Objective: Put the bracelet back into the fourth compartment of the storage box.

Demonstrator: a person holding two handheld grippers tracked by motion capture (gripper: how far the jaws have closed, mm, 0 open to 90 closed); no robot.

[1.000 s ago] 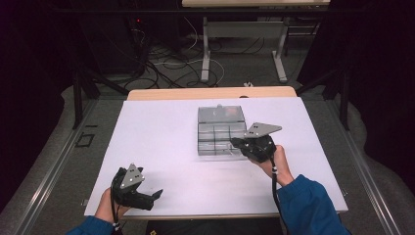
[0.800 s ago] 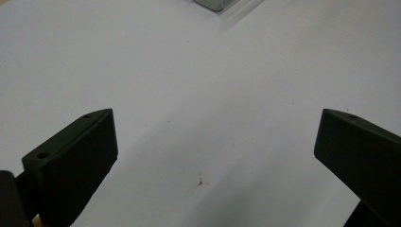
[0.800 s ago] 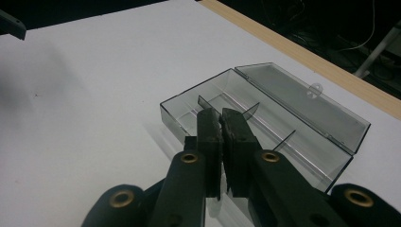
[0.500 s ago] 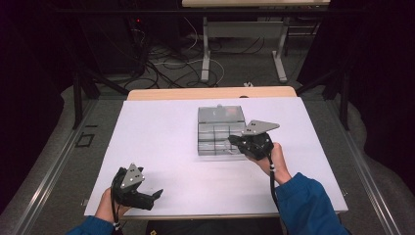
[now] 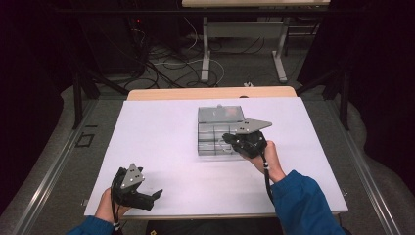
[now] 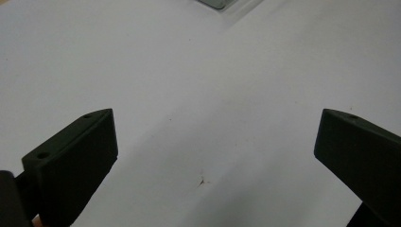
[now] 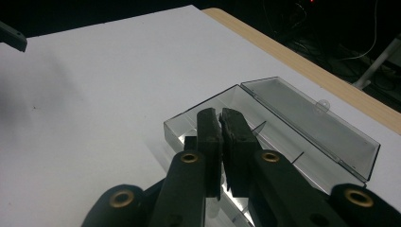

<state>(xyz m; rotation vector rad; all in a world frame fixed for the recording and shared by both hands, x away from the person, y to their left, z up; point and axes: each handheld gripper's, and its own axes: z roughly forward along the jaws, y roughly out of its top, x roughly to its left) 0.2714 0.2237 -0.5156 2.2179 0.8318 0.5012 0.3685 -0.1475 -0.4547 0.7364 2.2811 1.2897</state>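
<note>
Since a second ago the right tongs [image 5: 229, 140] have edged a little toward nine o'clock over the clear plastic box [image 5: 215, 128] — their jaws pressed together with nothing between them, above its compartments. That box sits open, lid flat at twelve o'clock, right of the white worktop's [image 5: 161, 132] centre. At seven o'clock the left tongs [image 5: 155, 196] lie unmoved, jaws wide apart.
</note>
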